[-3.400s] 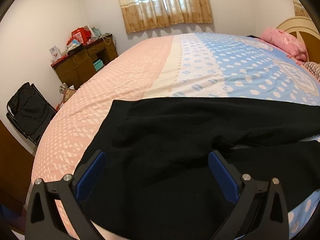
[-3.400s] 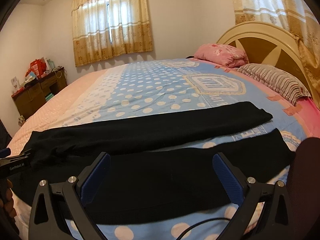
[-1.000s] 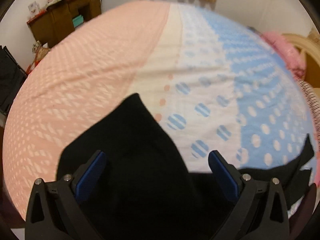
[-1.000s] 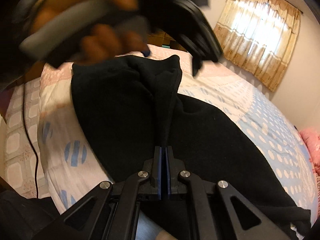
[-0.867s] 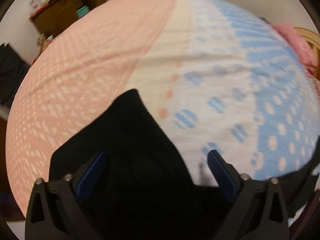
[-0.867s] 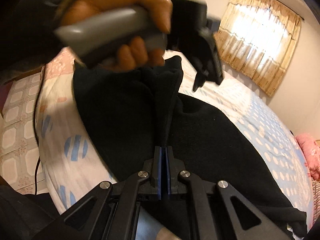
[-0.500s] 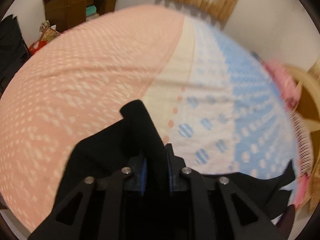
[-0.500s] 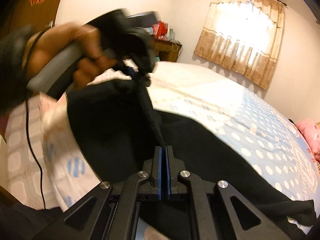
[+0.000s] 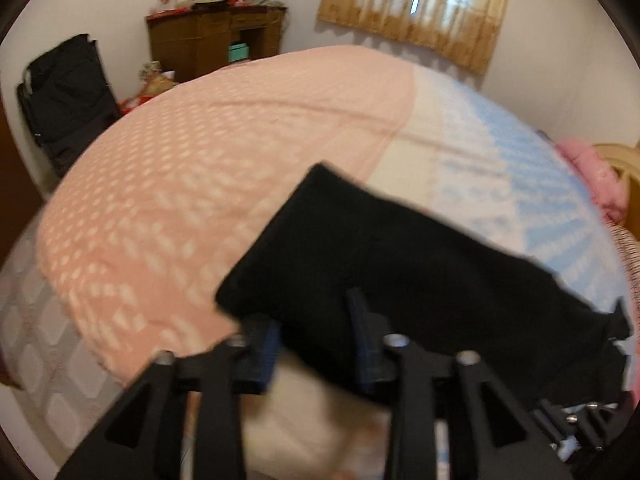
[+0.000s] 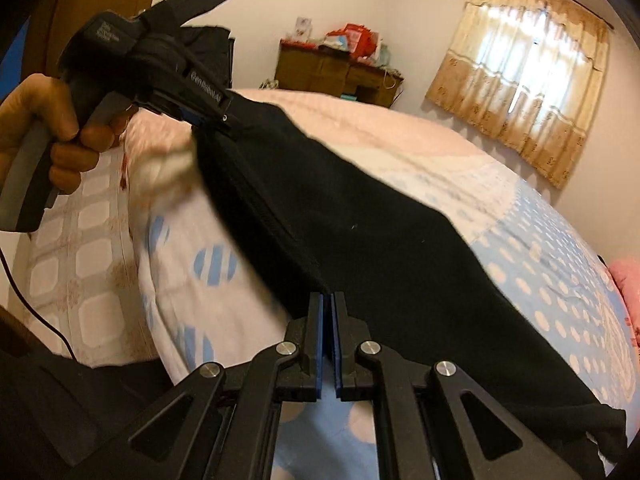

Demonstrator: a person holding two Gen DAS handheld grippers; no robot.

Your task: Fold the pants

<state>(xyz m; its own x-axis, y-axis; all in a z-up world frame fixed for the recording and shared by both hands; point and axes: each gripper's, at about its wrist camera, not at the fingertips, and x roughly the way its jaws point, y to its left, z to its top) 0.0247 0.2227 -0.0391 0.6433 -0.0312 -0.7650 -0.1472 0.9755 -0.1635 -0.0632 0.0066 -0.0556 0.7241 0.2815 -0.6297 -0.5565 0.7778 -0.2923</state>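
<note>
The black pants (image 9: 400,256) hang stretched above the bed (image 9: 208,168), also seen in the right wrist view (image 10: 360,224). My left gripper (image 9: 316,344) has the waist edge between its blue pads; its jaws stand a little apart in the blurred left wrist view. In the right wrist view the left gripper (image 10: 208,116) grips one waist corner. My right gripper (image 10: 328,332) is shut on the other end of the waistband. The waist edge is pulled taut between the two grippers. The legs trail right over the bed.
The bed has a pink and blue dotted cover. A wooden desk (image 9: 216,40) with clutter stands at the far wall by a black folding chair (image 9: 68,92). A pink pillow (image 9: 592,176) lies at the headboard. Tiled floor (image 10: 84,248) lies beside the bed.
My left gripper closed on the waist corner and lifted it. Both grippers raised the waistband and pulled it taut above the bed edge. The left wrist view swung up toward the desk.
</note>
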